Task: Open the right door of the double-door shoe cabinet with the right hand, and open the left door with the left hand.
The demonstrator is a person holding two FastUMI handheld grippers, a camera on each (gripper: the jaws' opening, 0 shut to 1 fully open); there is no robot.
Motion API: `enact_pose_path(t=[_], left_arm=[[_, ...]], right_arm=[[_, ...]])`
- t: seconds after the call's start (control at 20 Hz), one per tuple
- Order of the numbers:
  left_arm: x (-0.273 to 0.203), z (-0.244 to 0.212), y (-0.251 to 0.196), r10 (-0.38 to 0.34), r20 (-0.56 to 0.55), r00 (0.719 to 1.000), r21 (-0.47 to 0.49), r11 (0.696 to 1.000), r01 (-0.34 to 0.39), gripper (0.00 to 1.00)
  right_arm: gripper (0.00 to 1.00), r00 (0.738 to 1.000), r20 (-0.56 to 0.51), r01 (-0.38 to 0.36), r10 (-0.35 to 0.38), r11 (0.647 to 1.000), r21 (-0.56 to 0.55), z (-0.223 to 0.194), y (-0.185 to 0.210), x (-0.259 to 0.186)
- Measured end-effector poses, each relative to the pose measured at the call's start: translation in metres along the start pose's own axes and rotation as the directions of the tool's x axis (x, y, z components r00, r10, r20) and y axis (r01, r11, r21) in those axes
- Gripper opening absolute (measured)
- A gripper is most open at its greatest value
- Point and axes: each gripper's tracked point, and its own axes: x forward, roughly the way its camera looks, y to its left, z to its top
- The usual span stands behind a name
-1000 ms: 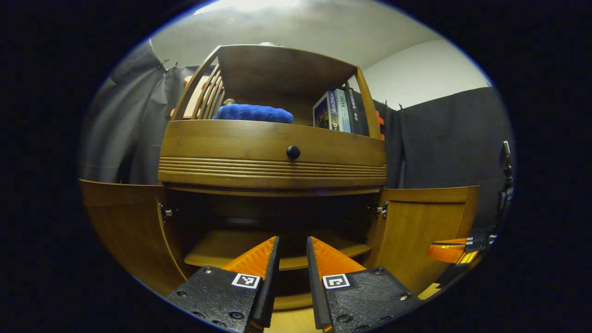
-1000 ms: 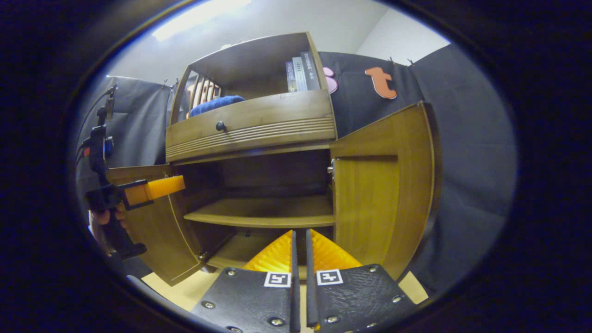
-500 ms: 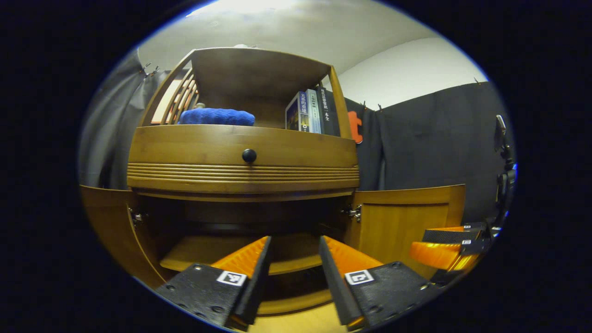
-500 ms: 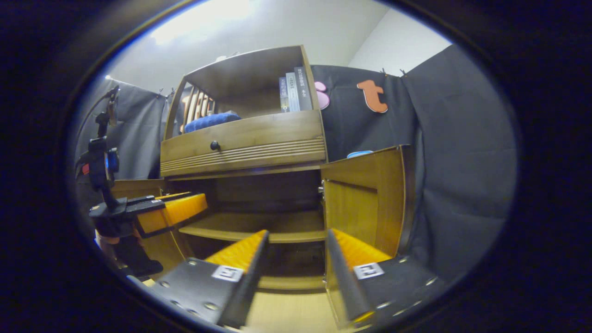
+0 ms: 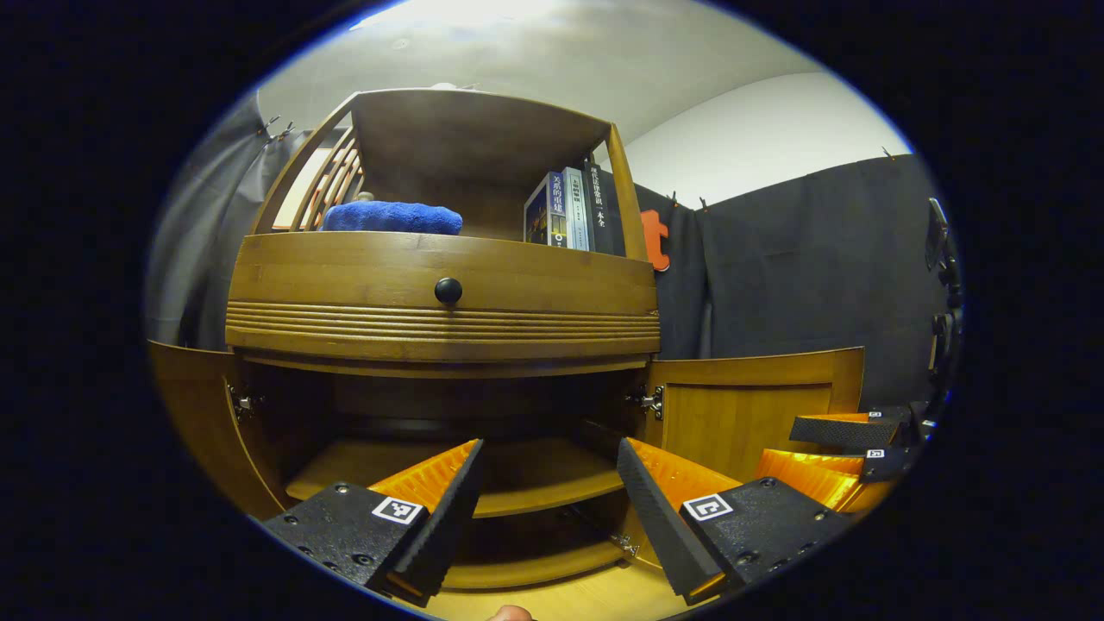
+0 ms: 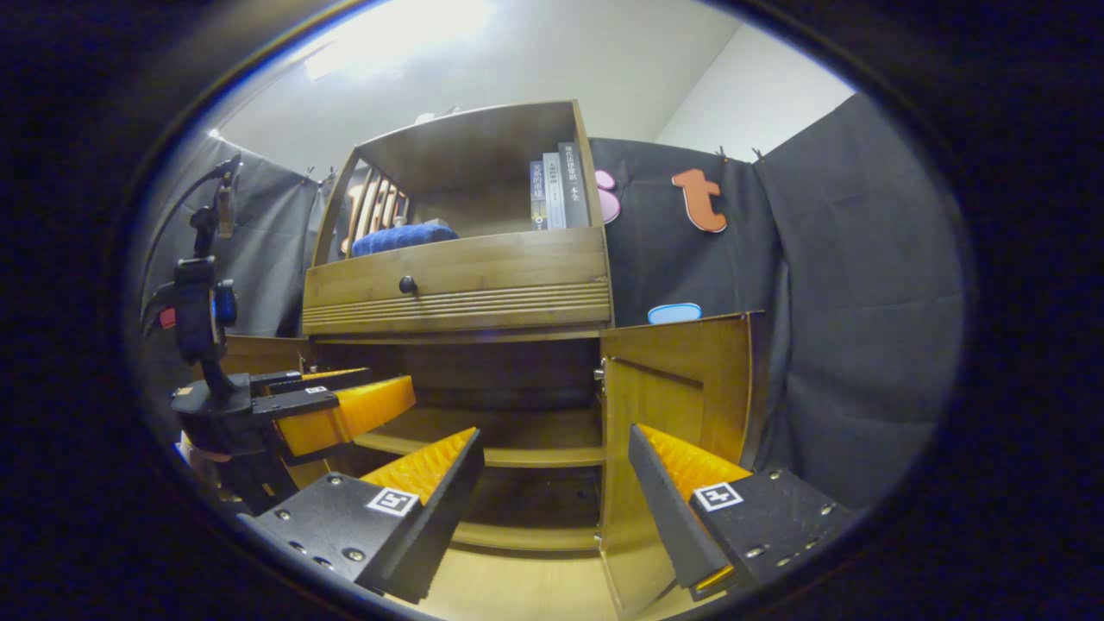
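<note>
Both doors of the shoe cabinet (image 5: 448, 302) are swung wide, so by my read the opening work is finished and this is the moment of letting go. Look at the left gripper (image 5: 548, 474) in its own view: jaws spread far apart, nothing between them, pointing straight into the dark lower compartment with its bare shelf (image 5: 526, 483). The left door (image 5: 194, 414) stands out to that side on its hinge, the right door (image 5: 750, 414) hangs open opposite. Over in the right gripper view, the right gripper (image 6: 552, 479) shows the same story, jaws gaping and empty, the right door (image 6: 681, 397) just beside its outer finger, edge-on and apart from both fingers. The other gripper (image 6: 345, 410) floats near the left door (image 6: 250, 358), gripping nothing. Up top, a blue towel (image 6: 401, 235) and some books (image 6: 556, 185) sit undisturbed. Next move, I'd say: simply draw both hands back clear without brushing either door.
</note>
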Motion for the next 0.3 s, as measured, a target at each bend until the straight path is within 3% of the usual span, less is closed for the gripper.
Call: enact_pose_path(t=[0.3], left_arm=[[-0.0025, 0.0004, -0.0086, -0.006, 0.002, 1.0, -0.006, 1.0, 0.006, 0.94]], right_arm=[[1.0, 0.999, 0.032, 0.003, -0.002, 1.0, -0.016, 0.0094, -0.0047, -0.0094]])
